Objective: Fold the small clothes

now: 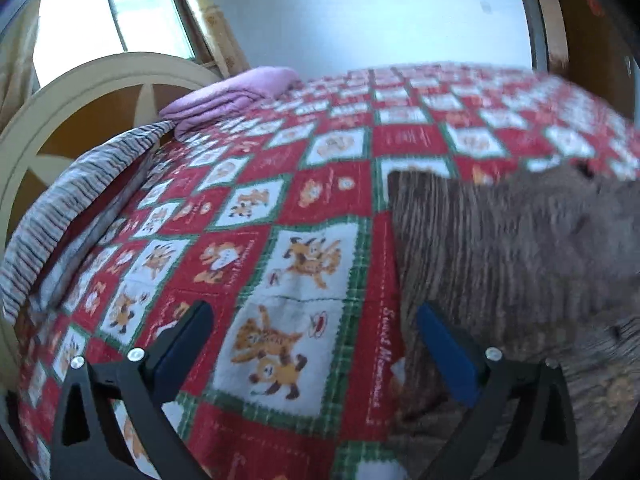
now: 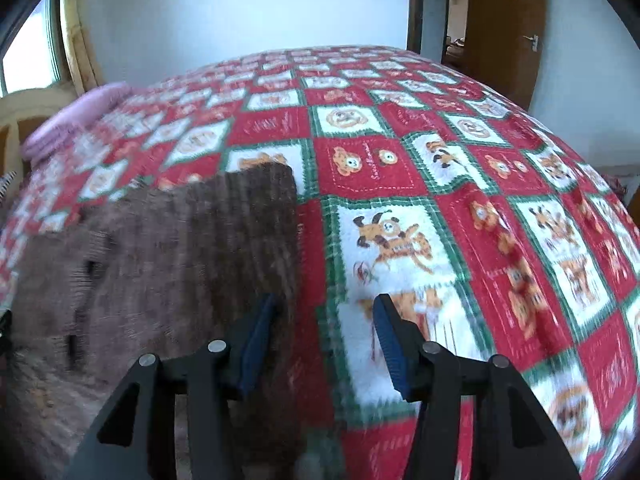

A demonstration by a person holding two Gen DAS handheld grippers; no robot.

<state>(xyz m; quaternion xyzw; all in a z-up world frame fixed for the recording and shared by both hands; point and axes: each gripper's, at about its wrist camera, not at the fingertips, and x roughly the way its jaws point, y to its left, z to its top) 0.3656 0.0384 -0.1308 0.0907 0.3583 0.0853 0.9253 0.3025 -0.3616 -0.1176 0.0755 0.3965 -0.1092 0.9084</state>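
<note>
1. Two grippers are seen above a bed covered by a red, white and green patchwork bedspread (image 1: 256,208) printed with cartoon animals.
2. One small brown ribbed garment (image 1: 500,248) is laid flat on the bedspread; in the left wrist view it fills the right side of the picture, and in the right wrist view the same garment (image 2: 172,264) fills the left side.
3. A straight, squared far corner is shown on the garment in both views, and a few small dark slits or holes are visible near its blurred edge.
4. The left gripper (image 1: 316,344) is held with its jaws spread wide; nothing is gripped between them. Its right finger (image 1: 448,356), with a blue pad, is seen over the garment's left edge, while the other finger is over bare bedspread. Whether the pad touches the cloth cannot be told.
5. The right gripper (image 2: 324,344) is held with its jaws partly apart and nothing between them; only bedspread is seen in the gap. Its left finger (image 2: 256,340) lies at the garment's right edge.
6. A folded pink blanket (image 1: 236,94) is placed at the far left of the bed, beside a striped pillow (image 1: 80,188) and a curved headboard (image 1: 80,92).
7. A window (image 1: 108,16) is seen behind the headboard, and a brown door (image 2: 508,24) stands open beyond the far right corner of the bed.
</note>
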